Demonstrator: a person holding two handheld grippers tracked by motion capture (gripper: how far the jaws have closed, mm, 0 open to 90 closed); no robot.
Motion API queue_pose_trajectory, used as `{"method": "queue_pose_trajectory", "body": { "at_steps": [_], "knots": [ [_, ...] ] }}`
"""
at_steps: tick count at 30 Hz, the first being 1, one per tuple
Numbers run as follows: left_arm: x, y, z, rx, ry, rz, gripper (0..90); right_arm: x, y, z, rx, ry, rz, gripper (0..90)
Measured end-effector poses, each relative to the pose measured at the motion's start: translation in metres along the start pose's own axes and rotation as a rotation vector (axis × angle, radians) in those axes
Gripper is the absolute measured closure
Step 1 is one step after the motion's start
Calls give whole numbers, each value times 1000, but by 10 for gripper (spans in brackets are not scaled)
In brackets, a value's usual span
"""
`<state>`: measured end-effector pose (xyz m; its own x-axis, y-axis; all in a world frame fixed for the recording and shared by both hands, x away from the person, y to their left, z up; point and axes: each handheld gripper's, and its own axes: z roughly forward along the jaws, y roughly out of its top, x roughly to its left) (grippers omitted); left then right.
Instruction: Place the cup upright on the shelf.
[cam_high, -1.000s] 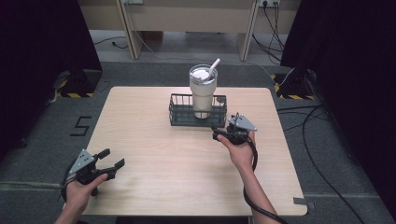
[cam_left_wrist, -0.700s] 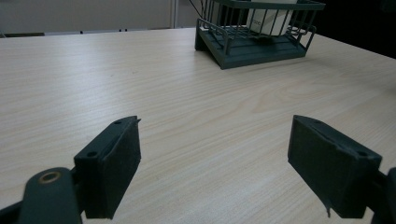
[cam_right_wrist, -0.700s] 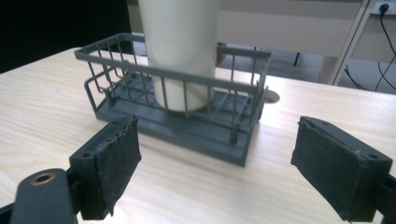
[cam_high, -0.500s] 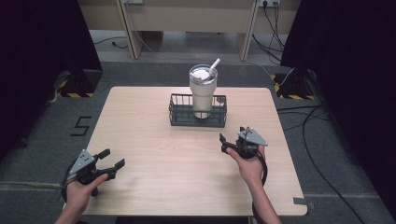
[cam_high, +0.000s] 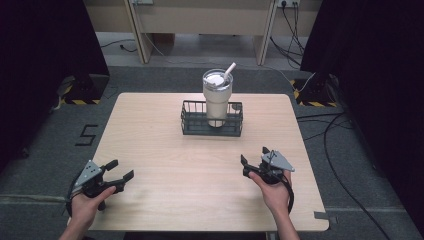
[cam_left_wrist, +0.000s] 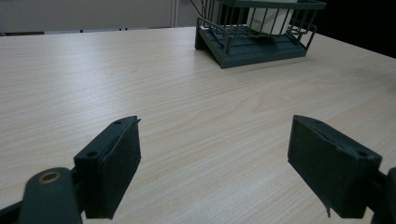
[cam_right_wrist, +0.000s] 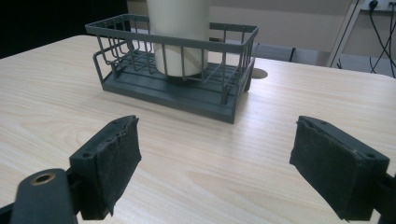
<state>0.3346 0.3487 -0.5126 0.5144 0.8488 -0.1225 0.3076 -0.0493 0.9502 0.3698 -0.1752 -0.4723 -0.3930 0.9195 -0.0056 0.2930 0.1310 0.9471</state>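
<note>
Wood surface (cam_high: 165, 150) has the cup (cam_high: 217, 97) upright in the basket (cam_high: 212, 119) up back, well ahead of both spread, empty grippers, right (cam_high: 253, 156) pulled back from it lately, left (cam_high: 120, 170) unmoved.

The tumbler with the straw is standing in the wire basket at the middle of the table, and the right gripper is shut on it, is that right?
Not quite. The tumbler does stand in the wire basket, but the right gripper is not shut on it. The high view shows it near the table's front edge, well apart from the basket, and the right gripper view shows its jaws wide open with nothing between them.
</note>
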Motion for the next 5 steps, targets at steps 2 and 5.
{"method": "queue_pose_trajectory", "body": {
  "at_steps": [2, 5],
  "knots": [
    [0, 0, 0, 2, 0, 1, 167, 0, -1, -3, -2, 0, 4, 155],
    [0, 0, 0, 2, 2, 1, 167, -1, -4, -6, -1, 0, 7, 155]
  ]
}}
